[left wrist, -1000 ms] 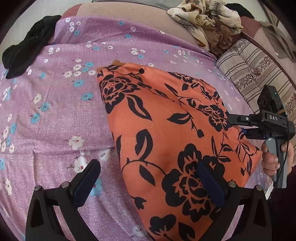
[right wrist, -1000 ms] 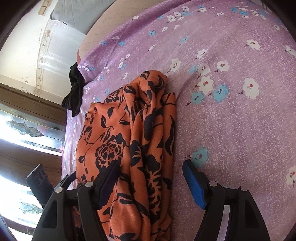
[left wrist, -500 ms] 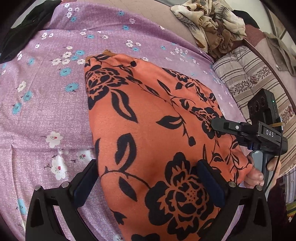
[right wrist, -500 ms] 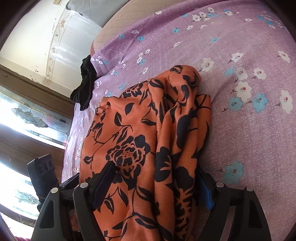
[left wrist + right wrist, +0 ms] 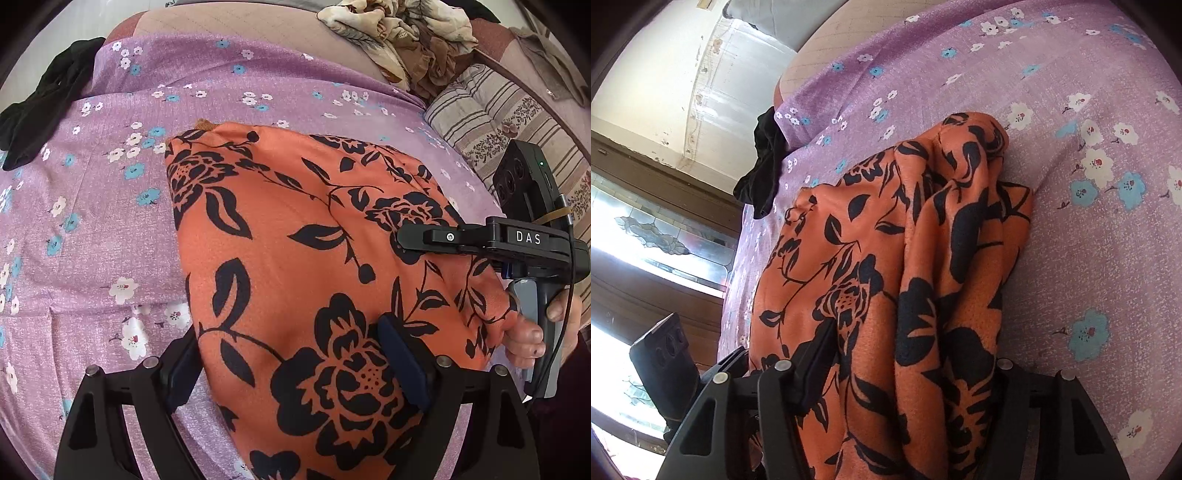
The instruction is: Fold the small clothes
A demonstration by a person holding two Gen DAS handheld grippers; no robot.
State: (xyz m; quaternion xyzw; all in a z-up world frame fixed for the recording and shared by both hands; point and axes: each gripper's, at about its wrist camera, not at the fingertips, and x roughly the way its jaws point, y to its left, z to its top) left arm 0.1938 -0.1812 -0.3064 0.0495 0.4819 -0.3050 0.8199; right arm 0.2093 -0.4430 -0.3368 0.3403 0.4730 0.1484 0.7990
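On the bed's purple flowered sheet [image 5: 110, 229] lies the orange floral garment [image 5: 295, 258]. Its near corner sits between the left gripper [image 5: 295, 369] fingers, which are closing, still wide. The right gripper [image 5: 908, 384] fingers are closing around its bunched side edge. Open sheet lies leftward; a black cloth [image 5: 40, 110] sits well apart.

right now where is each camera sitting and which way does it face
Left wrist: sits on the left tongs, facing forward and down over the orange floral garment on the purple sheet; its own two fingers show, closing around the cloth, plus the right tongs and a hand.
Right wrist: sits on the right tongs, facing along the garment's bunched edge toward a black garment; its fingers show, closing with cloth between them, plus the other gripper's camera block.
Shared: orange garment, purple sheet, black garment.
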